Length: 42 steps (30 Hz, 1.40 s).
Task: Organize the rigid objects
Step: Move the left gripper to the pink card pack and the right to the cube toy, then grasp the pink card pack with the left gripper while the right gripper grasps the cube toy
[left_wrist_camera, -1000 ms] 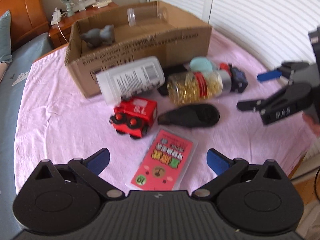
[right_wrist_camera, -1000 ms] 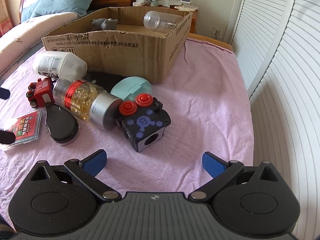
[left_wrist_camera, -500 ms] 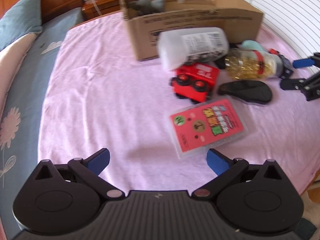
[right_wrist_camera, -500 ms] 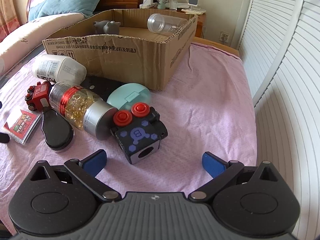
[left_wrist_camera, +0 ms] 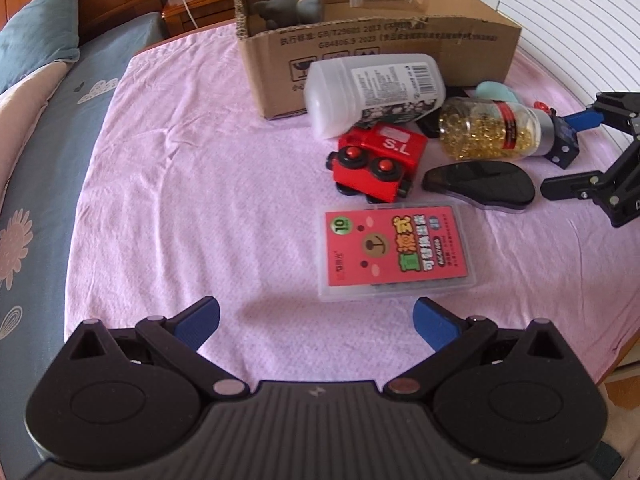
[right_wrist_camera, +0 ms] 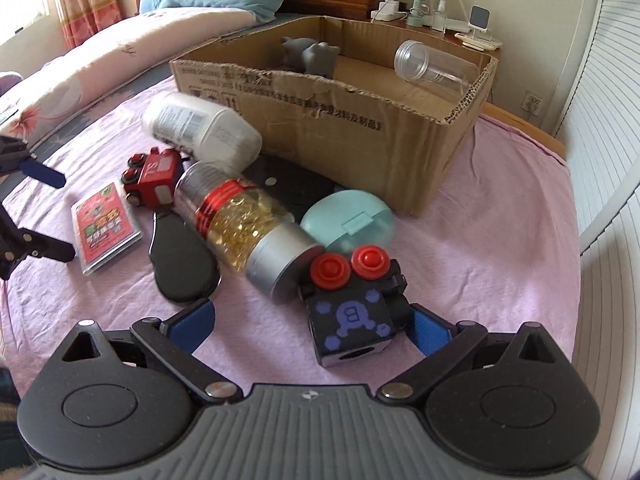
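Note:
The black cube toy with two red buttons stands between the fingers of my open right gripper, close to the right pad. Beside it lie a jar of gold beads, a teal round case and a black oval case. My left gripper is open above bare cloth, just short of the red card case. Beyond that are a red toy train and a white bottle leaning at the cardboard box.
The box holds a grey animal figure and a clear cup. The pink cloth covers the table. A bed with a blue pillow lies left, a nightstand behind, and a slatted white wall right.
My right gripper has moved forward and down, so the black cube now sits between its fingers. My left gripper has swung left and pulled back from the card case.

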Each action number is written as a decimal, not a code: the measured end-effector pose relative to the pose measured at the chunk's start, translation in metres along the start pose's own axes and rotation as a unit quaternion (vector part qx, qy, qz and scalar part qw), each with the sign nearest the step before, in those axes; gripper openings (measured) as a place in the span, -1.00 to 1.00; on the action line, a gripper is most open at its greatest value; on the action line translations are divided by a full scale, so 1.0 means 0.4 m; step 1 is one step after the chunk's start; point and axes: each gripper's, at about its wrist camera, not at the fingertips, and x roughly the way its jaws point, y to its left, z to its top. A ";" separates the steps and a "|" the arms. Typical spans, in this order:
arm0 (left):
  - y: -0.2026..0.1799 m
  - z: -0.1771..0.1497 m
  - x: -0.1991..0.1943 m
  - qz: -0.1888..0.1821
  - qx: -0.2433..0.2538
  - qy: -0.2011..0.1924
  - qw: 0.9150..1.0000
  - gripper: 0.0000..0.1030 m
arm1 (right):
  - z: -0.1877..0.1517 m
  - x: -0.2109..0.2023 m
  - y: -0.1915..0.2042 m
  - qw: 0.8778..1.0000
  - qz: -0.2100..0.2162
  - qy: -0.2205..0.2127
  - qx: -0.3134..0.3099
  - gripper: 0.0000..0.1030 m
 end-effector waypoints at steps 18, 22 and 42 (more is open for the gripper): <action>-0.079 0.049 0.025 -0.056 0.003 -0.021 0.998 0.99 | -0.049 -0.026 0.013 0.987 -0.097 -0.025 0.124 0.60; -0.095 0.061 0.040 -0.032 0.009 -0.028 0.999 1.00 | -0.051 -0.020 0.020 0.982 -0.129 -0.030 0.135 0.59; -0.057 0.039 0.031 -0.017 -0.018 -0.070 0.997 0.76 | -0.093 -0.015 0.015 0.984 -0.116 -0.049 0.122 1.00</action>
